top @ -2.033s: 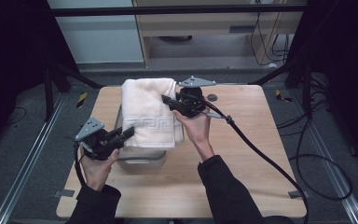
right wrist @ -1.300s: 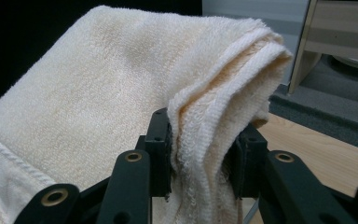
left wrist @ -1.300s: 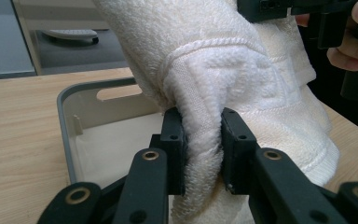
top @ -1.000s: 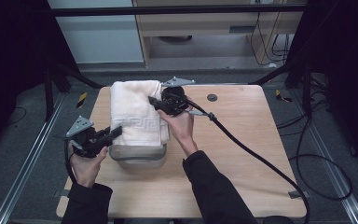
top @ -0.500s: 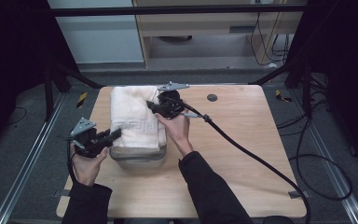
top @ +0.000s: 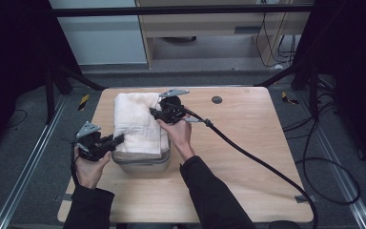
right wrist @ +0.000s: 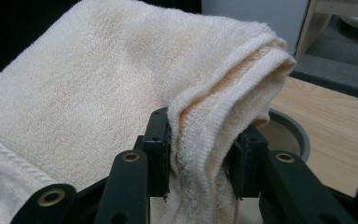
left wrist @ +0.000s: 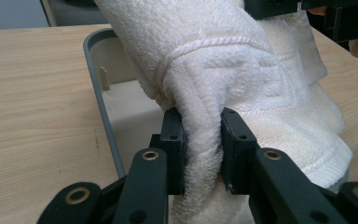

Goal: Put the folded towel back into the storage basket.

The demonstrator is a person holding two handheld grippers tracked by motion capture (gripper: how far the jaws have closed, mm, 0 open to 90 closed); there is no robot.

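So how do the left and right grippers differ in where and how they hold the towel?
The left gripper clamps the towel at its near end, by the grey bin's left rim; the right gripper clamps the far, right-hand edge, deeper on the table. The left grips a hemmed fold; the right a thicker layered bunch. Both are shut on the towel.

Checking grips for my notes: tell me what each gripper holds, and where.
Both hold the folded towel: left gripper pinches its near edge, right gripper its far folded edge.
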